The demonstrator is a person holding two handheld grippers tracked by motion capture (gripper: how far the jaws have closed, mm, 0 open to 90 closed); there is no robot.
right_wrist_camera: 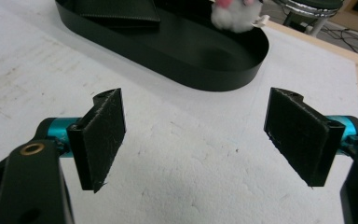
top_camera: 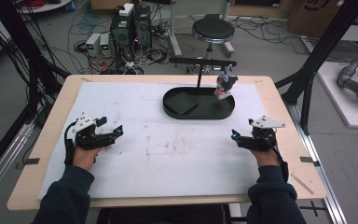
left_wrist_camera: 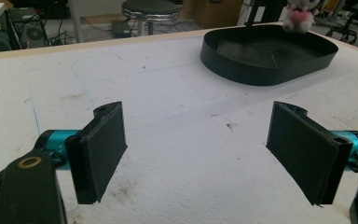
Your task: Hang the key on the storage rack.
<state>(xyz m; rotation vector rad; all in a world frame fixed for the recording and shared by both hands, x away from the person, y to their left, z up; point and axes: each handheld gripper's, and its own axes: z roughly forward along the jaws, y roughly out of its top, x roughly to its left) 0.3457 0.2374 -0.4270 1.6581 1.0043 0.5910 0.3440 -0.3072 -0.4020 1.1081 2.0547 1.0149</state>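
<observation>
A black oval tray [top_camera: 223, 111] stands at the back middle of the white mat, with a dark flat square [top_camera: 181, 102] lying in its left half. From the T-shaped black stand [top_camera: 199, 74] behind it hangs a small white, pink and black plush toy [top_camera: 225, 86], over the tray's right end. My left gripper [top_camera: 112, 127] rests on the mat at the left, open and empty; in the left gripper view its pads [left_wrist_camera: 103, 149] stand wide apart, the tray [left_wrist_camera: 242, 74] ahead. My right gripper [top_camera: 241, 130] rests at the right, open and empty, with the tray [right_wrist_camera: 223, 79] and toy [right_wrist_camera: 235, 16] beyond.
The white foam mat [top_camera: 168, 158] covers most of the wooden table [top_camera: 279, 102]. Behind the table are a round stool [top_camera: 213, 31], computer boxes [top_camera: 130, 28] and loose cables on the floor. A black frame post [top_camera: 319, 56] rises at the right.
</observation>
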